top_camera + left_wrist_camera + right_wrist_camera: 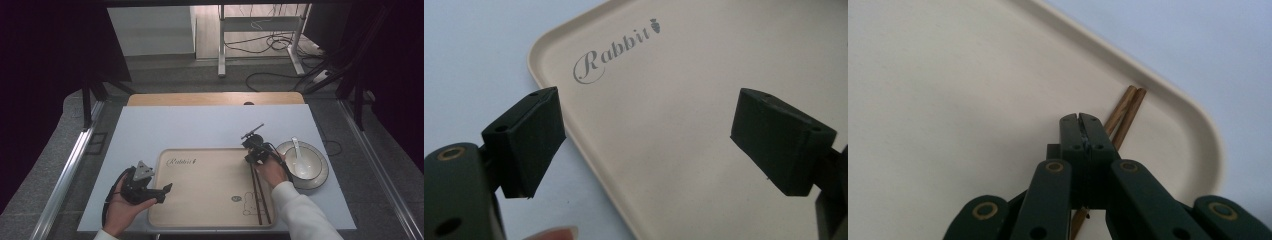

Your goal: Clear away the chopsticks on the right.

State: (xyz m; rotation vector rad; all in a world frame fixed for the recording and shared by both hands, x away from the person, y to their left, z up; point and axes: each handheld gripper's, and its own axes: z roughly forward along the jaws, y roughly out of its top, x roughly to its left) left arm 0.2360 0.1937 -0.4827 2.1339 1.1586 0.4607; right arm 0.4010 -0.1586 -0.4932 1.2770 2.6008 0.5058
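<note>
High view, left to right: the left gripper (pixel 167 189) rests in the person's left hand (pixel 122 210) at the left edge of the beige tray (pixel 200 200), just inside the tray's near left part. Its jaws stand wide apart with nothing between them; the left gripper view shows them spread over the bare tray floor beside the printed word "Rabbit" (pixel 619 52) near the tray's far left corner.

Along the right edge of the tray lies a pair of dark wooden chopsticks (pixel 261 197), side by side, running from the near right corner toward the far right corner. The right gripper (pixel 250 159) sits over their far end, in the person's right hand (pixel 272 172). In the right gripper view its jaws are pressed together, tip against tip, and the chopsticks (pixel 1125 112) pass beneath them and stick out beyond toward the rounded tray corner; whether the pads pinch the sticks or merely lie above them I cannot tell.

Just right of the tray, on the pale blue mat (pixel 150 130), stands a white bowl (pixel 316 167) with a white ceramic spoon (pixel 297 152) resting inside it.
</note>
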